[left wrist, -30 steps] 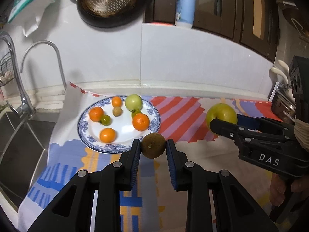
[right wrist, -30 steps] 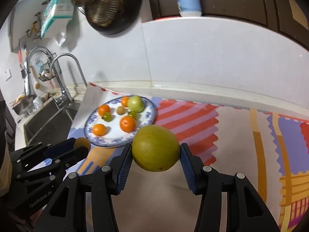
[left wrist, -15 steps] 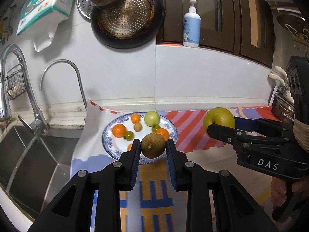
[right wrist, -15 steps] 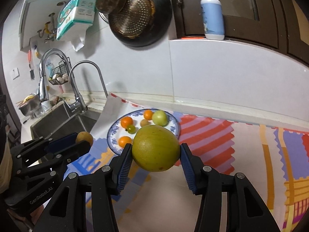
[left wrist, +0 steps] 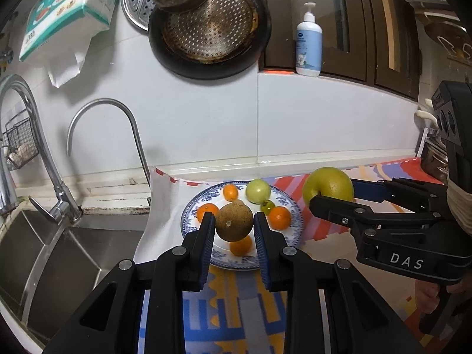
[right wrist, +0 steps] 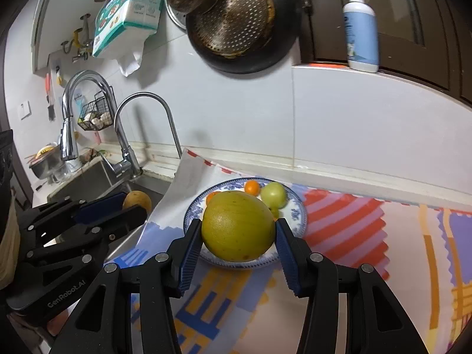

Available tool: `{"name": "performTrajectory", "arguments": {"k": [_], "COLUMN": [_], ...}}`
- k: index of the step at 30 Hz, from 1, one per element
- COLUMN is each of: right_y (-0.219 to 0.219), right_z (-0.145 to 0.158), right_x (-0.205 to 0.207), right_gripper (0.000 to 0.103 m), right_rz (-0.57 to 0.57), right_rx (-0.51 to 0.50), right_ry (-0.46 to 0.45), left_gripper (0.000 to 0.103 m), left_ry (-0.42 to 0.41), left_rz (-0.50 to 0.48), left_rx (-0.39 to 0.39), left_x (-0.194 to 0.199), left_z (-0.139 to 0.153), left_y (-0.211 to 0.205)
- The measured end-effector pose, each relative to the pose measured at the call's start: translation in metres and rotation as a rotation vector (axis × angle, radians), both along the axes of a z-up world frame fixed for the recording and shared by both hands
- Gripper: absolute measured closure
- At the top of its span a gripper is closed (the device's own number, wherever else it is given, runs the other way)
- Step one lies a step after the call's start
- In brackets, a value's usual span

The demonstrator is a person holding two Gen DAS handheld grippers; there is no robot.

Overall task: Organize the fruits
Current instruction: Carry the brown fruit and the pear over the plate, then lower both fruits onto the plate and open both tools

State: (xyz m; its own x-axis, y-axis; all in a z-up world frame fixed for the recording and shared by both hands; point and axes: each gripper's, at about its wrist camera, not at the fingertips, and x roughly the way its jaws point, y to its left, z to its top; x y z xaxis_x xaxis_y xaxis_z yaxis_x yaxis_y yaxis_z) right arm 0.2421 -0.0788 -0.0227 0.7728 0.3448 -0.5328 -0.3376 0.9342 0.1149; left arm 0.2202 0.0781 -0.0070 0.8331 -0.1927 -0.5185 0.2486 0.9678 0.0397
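Observation:
My left gripper (left wrist: 234, 224) is shut on a small brown round fruit (left wrist: 234, 221), held above the near side of a blue-and-white plate (left wrist: 191, 210). The plate carries small oranges (left wrist: 279, 217), a green apple (left wrist: 258, 191) and a small green fruit (left wrist: 268, 206). My right gripper (right wrist: 238, 234) is shut on a large yellow-green fruit (right wrist: 237, 225), lifted over the same plate (right wrist: 296, 210). In the left wrist view the right gripper (left wrist: 333, 190) hangs at the right. In the right wrist view the left gripper (right wrist: 134, 206) hangs at the left with the brown fruit (right wrist: 137, 200).
A colourful patterned cloth (left wrist: 321, 236) covers the counter. A steel sink (left wrist: 32, 250) with curved taps (left wrist: 129, 126) lies to the left. A dark pan (left wrist: 209, 26) and tissue pack (left wrist: 67, 8) hang on the white wall; a pump bottle (left wrist: 309, 47) stands on the ledge.
Both grippers, each still holding its fruit, have pulled back from the wall and risen slightly, drifting toward the sink. The plate now looks smaller and sits farther ahead.

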Motion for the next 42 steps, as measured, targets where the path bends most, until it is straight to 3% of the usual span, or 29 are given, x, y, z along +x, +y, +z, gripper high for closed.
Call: {"name": "performTrajectory", "arguments": {"k": [10,20,33,39,42], "right_y": [0.024,0.035,0.049,0.047,0.048], "right_z": [-0.021,-0.06,-0.084,-0.086,-0.085], "right_x": [0.049,0.099,0.129,0.128,0.128], "right_gripper": [0.053,0.053,0.053,0.053,0.053], "right_rz": [0.017,0.04,0.085,0.082,0.084], "right_rx": [-0.048,-0.097,-0.178,-0.182,-0.178], "right_ry": [0.049,0.139,0.173,0.18,0.184], "left_gripper": [0.076,0.076,0.076,0.075,0.07], "left_ry": [0.065,0.154,0.271,0.28,0.267], "left_rz": [-0.006,-0.028,-0.051,-0.059,-0.045], "left_rx": [-0.002,0.011,0.028,0.034,0.038], "left_x": [0.05,0.093,0.127,0.129,0.126], "left_z": [-0.026,-0.064,-0.103,-0.105,-0.1], "left_y": [0.016,0.017,0.015,0.014,0.016]}}
